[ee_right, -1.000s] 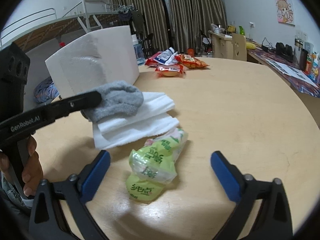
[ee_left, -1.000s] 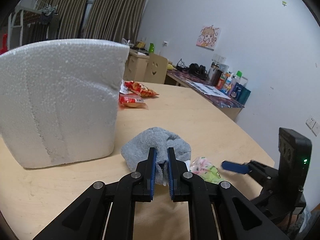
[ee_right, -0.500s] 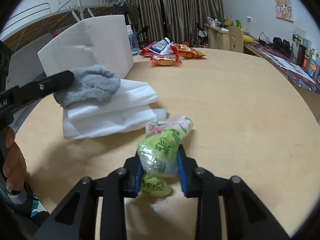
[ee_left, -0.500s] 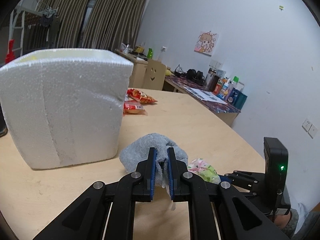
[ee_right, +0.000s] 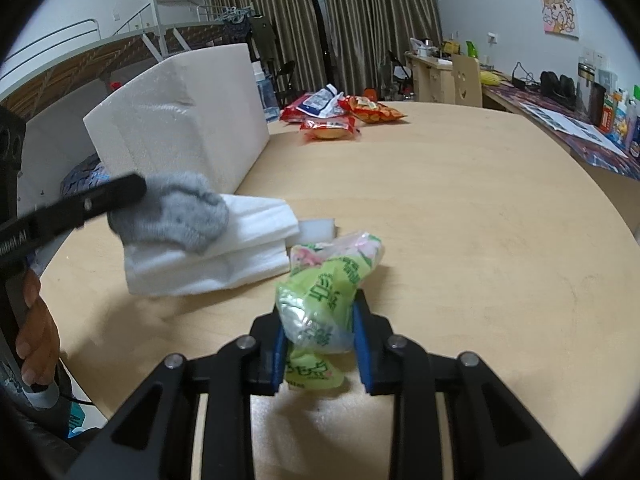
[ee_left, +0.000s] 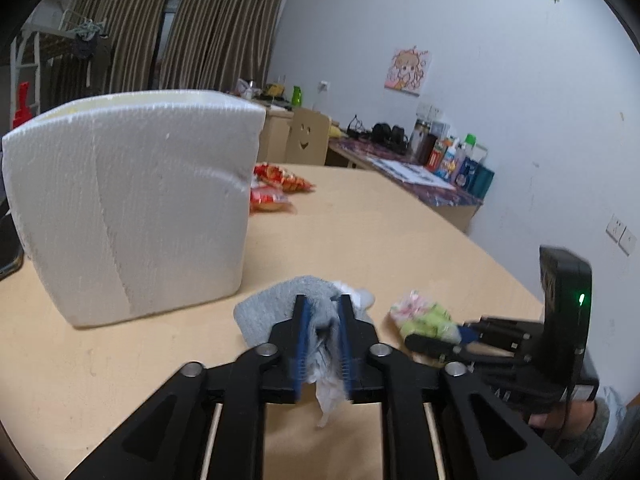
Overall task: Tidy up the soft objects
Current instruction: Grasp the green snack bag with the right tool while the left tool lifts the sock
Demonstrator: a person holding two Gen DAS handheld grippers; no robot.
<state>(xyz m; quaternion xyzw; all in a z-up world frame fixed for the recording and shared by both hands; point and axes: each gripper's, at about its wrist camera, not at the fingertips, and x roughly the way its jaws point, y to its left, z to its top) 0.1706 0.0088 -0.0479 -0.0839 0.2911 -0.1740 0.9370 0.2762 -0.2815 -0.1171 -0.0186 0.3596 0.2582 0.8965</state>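
Note:
My left gripper [ee_left: 322, 304] is shut on a grey sock [ee_left: 272, 304] together with white foam sheets, held above the wooden table [ee_left: 380, 232]. In the right wrist view the sock [ee_right: 180, 212] lies bunched over the folded white foam sheets [ee_right: 240, 248], gripped from the left. My right gripper [ee_right: 320, 320] is shut on a green and pink plastic tissue pack [ee_right: 324, 280], lifted just off the table. The pack [ee_left: 424, 316] also shows to the right of the sock in the left wrist view.
A large white styrofoam box [ee_left: 132, 204] stands on the table's left side, open at the top. Red snack bags [ee_right: 340, 116] lie at the far side. A side desk [ee_left: 420, 184] with bottles runs along the right wall.
My right gripper closed on the tissue pack and raised it slightly. My left gripper, still holding the sock and foam sheets, rose and moved back from the styrofoam box.

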